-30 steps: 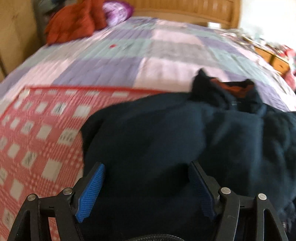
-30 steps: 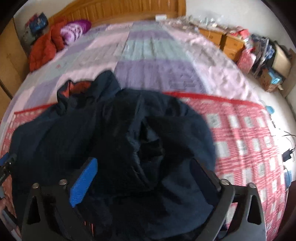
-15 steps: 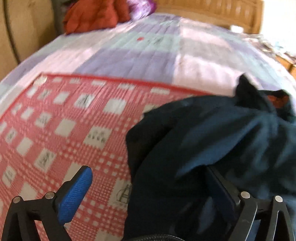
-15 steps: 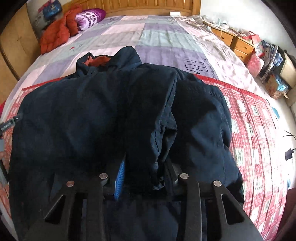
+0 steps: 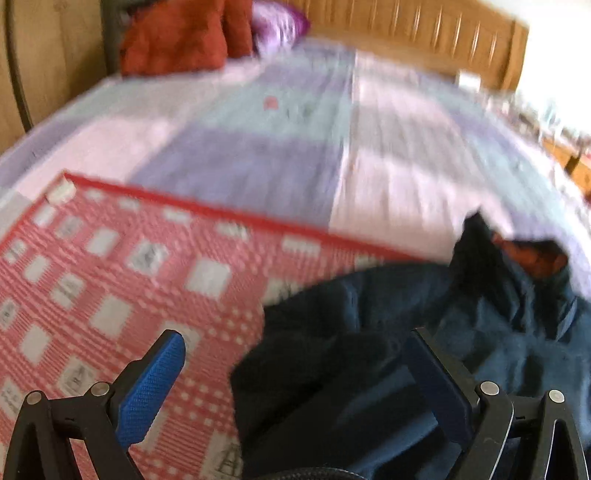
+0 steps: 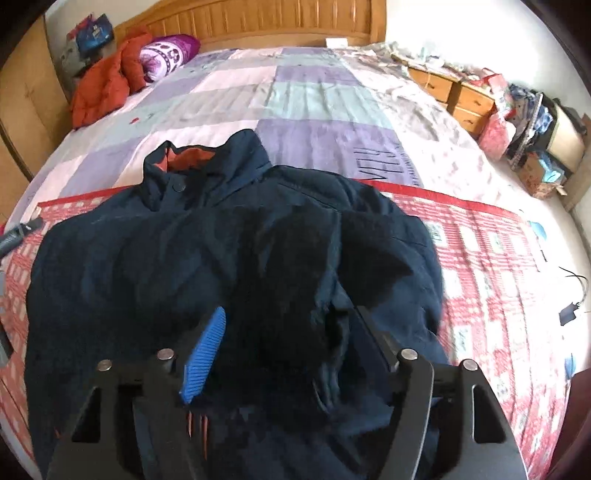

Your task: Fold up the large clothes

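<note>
Spread wide, the left tool [image 5: 291, 369] hangs over the near part of the bed [image 5: 332, 155], its blue left pad above the red-and-white checked mat [image 5: 110, 288] and its dark right finger over the edge of the navy jacket [image 5: 406, 332]; nothing is pinched between them. In this blurred view the jacket lies at the lower right, partly on the mat, with its collar and orange lining [image 5: 532, 254] toward the pastel patchwork quilt beyond. At the far end stand a wooden headboard [image 5: 424, 33], a rust-red garment [image 5: 177, 33] and a purple pillow [image 5: 280, 22]; a tan wooden panel [image 5: 48, 62] runs along the left. From the right wrist view, the right tool [image 6: 288, 339] points down over the middle of the jacket [image 6: 147, 266], its jaws opening, with a bunched ridge of dark cloth lying between the fingers, which do not appear to press on it. The jacket is spread across the checked mat [image 6: 498, 266], collar [image 6: 192, 162] lying onto the quilt [image 6: 325, 96]. Beyond it are the headboard [image 6: 258, 22], the red garment [image 6: 107, 85] and the purple pillow [image 6: 166, 51]. To the right of the bed stand wooden drawers [image 6: 461, 96] amid cluttered boxes and bags [image 6: 535, 122], with dark cables [image 6: 572, 295] at the mat's right.
</note>
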